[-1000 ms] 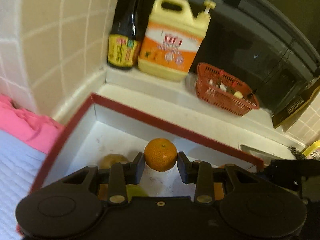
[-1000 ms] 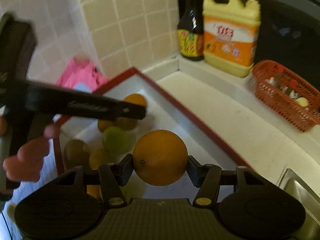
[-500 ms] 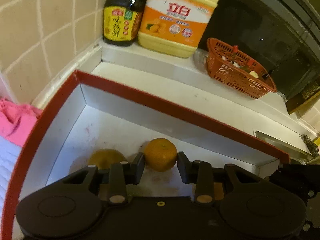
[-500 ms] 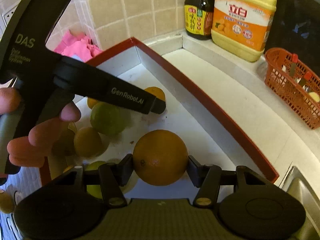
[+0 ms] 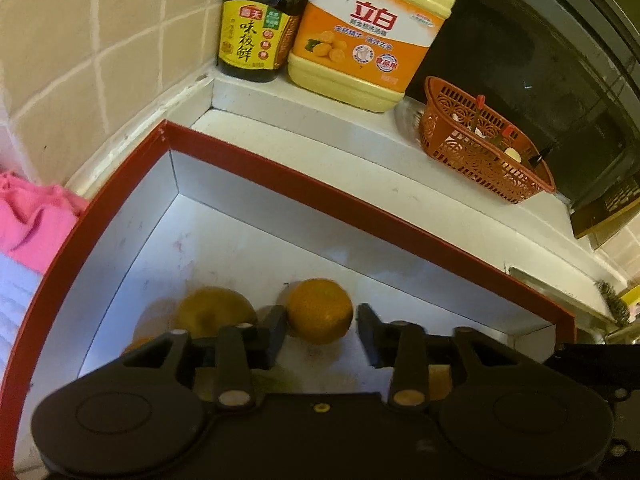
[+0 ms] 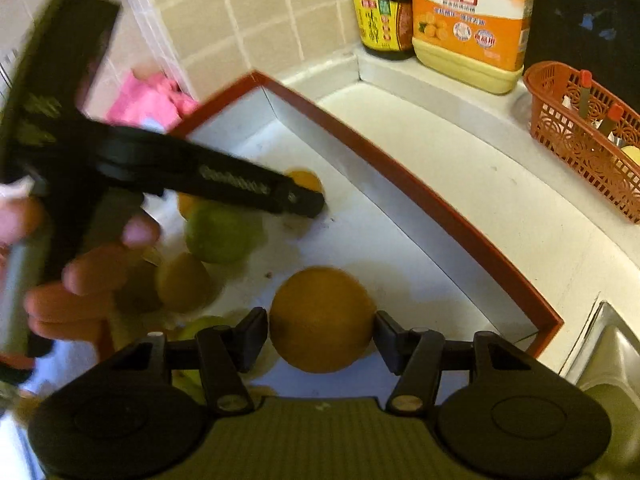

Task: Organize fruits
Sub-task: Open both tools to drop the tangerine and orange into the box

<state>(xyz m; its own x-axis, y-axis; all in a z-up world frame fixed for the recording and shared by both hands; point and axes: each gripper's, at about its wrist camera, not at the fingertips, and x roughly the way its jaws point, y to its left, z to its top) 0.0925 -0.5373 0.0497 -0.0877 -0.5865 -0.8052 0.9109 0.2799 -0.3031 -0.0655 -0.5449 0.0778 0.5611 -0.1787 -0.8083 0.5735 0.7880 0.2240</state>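
Note:
A white box with a red rim holds several fruits. My left gripper is low inside it, fingers open; a small orange tangerine rests on the box floor between them, with a gap at the right finger. A brownish fruit lies left of it. My right gripper is shut on a large orange, held above the box. In the right wrist view the left gripper reaches beside the tangerine, near a green fruit and a yellow-orange one.
A dark sauce bottle and a yellow detergent jug stand in the tiled corner. A red plastic basket sits on the ledge to the right. Pink cloth lies left of the box. A steel sink is at the right.
My left gripper went down into the box and opened, leaving the tangerine on the floor. My right gripper kept hold of the large orange and moved over the box.

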